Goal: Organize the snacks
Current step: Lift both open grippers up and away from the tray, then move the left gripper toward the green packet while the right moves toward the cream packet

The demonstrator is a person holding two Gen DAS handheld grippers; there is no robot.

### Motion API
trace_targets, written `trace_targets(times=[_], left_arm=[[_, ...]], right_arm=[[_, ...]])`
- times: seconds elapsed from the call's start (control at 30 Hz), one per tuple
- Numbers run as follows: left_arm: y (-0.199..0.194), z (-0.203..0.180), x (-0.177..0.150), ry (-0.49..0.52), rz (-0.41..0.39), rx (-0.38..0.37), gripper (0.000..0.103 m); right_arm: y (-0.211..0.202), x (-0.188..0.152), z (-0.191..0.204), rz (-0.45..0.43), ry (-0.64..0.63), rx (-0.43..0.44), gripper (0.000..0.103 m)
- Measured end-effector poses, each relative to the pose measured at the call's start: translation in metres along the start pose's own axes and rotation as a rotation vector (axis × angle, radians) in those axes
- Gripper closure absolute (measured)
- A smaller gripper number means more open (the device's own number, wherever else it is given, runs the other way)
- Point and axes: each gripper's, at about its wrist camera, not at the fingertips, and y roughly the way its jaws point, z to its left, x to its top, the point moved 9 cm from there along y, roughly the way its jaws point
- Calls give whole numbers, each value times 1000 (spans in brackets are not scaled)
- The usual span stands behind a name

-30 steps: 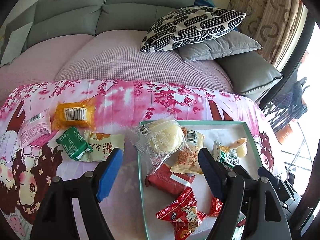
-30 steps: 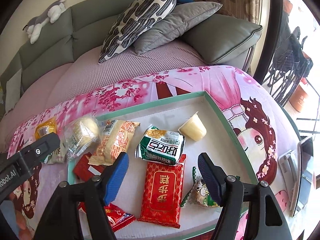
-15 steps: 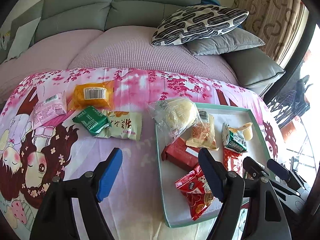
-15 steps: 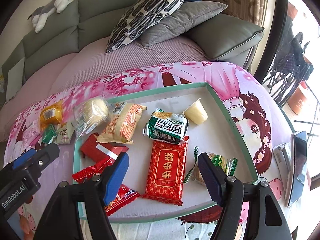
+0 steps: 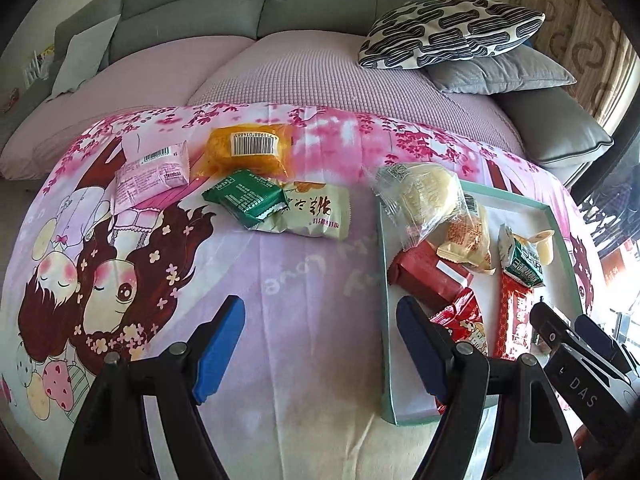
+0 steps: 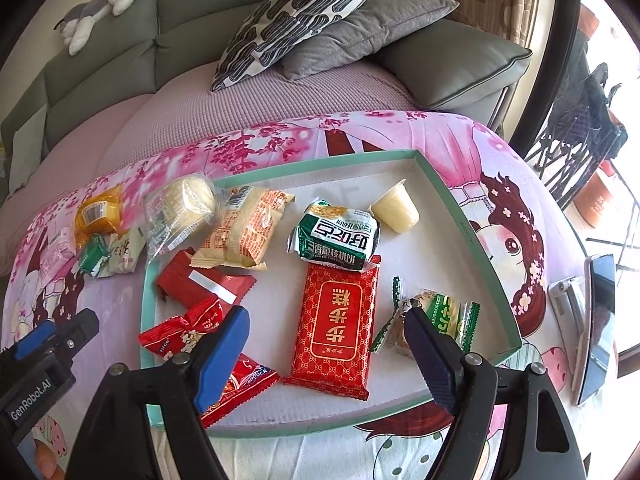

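Only the right wrist view shows the phone (image 6: 598,324) — both grippers' jaws gape empty, the right's opening.

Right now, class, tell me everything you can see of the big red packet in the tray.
The big red packet is a flat, glossy, sealed wrapper with crimped ends, a gold lattice pattern and a gold-framed panel of gold characters. It lies flat on the floor of the tray, near the middle. Its far end touches or tucks under the green-and-white packet. No gripper touches it.

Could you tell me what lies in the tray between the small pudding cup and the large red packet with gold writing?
In the right wrist view, the green-and-white walnut cake packet lies between the pudding cup and the red packet, overlapping the red packet's top edge.
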Motion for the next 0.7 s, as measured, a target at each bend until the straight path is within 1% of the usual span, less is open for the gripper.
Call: trace_targets(times=[0.1,0.37,0.43,0.47,0.5,0.57,0.63,0.7], left_arm=[[-1,1,2,9,-12,26,24],[1,1,4,18,-11,30,24],[2,1,4,18,-11,25,24],[3,1,4,16,-12,22,24],[3,2,5,13,-17,21,23],[4,4,6,-4,-41,29,0],[2,7,9,-23,-63,32,0],[4,8,9,-28,-55,24,0]], right_arm=[[4,-2,0,12,-5,-12,20],[9,-2,-1,22,2,-22,18],[9,-2,-2,23,5,-21,13],[9,-2,-2,23,11,-19,1],[9,-2,-3,21,16,-13,0],[9,-2,-3,22,23,-12,0],[10,-3,-4,25,22,-17,0],[11,-3,-6,27,23,-20,0]])
